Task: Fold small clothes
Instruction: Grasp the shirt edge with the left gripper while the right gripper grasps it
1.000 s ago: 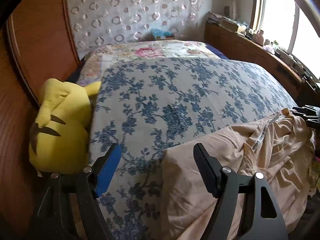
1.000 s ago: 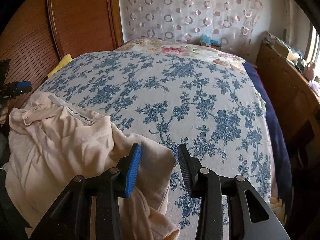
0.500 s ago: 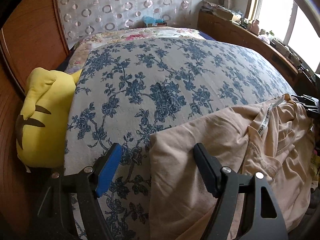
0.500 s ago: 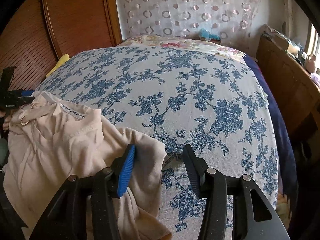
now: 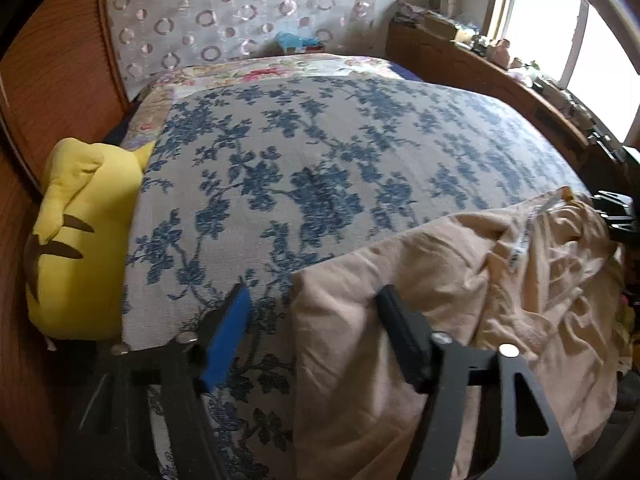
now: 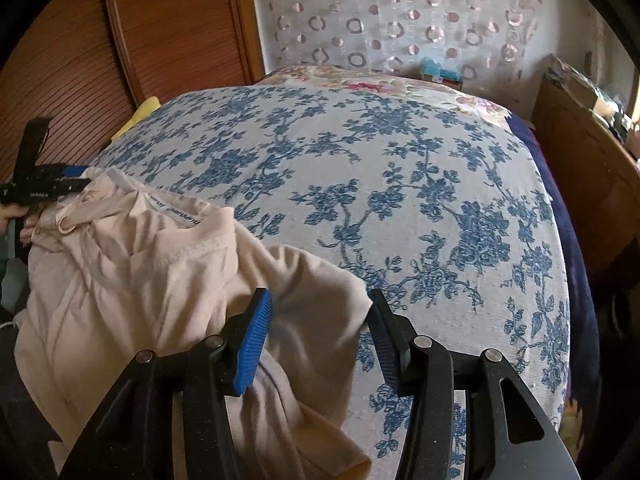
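The beige garment lies crumpled at the near edge of the floral bedspread. Both the left gripper and right gripper are spread wide, holding nothing. The cloth looks light, soft and limp, so I would pinch it at its corners.

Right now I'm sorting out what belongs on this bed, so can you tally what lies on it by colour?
Beige: 1, the crumpled garment at the near edge of the bedspread
Yellow: 1, the plush toy wedged at the bed's left side
Turquoise: 1, a small item at the far end, too far away to identify
Total: 3
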`<state>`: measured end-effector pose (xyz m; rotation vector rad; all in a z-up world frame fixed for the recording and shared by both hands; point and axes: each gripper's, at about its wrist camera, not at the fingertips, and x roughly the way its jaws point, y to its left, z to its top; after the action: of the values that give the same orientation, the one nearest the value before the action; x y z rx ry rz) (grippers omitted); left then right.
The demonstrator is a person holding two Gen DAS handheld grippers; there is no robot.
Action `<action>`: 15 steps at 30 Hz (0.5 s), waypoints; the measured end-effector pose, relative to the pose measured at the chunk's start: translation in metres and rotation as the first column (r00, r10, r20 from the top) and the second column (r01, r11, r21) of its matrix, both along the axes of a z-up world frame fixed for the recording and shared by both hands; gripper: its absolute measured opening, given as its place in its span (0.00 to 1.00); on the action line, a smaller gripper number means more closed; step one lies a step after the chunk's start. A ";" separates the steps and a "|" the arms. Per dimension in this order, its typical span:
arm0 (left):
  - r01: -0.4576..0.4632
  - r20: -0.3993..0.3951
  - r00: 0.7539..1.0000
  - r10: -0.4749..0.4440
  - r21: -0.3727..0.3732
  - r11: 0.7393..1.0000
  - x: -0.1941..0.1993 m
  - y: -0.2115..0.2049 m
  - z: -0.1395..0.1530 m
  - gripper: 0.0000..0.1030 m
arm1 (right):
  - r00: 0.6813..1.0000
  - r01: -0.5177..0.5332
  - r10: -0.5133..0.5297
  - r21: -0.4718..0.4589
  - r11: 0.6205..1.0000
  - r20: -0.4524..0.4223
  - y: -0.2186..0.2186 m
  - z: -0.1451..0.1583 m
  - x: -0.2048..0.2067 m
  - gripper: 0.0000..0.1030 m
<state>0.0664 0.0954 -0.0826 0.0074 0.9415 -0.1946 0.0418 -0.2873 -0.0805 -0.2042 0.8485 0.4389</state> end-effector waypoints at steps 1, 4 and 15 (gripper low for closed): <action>0.008 -0.004 1.000 -0.008 -0.015 1.000 0.000 0.000 0.001 0.49 | 1.000 -0.006 0.006 0.000 1.000 0.001 0.002 0.000 -0.001 0.40; 0.034 -0.017 0.999 -0.034 -0.048 0.998 -0.003 -0.002 0.003 0.26 | 1.000 -0.020 0.020 -0.001 1.000 0.003 0.003 0.001 -0.003 0.17; 0.064 0.131 0.990 -0.058 -0.045 0.997 -0.045 -0.012 0.051 0.09 | 0.997 -0.037 0.030 0.090 0.995 0.078 -0.006 0.035 -0.029 0.09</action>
<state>0.0211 0.0836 -0.0319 0.0033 0.8067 -0.2709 0.0132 -0.2929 -0.0454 -0.1496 0.7490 0.4972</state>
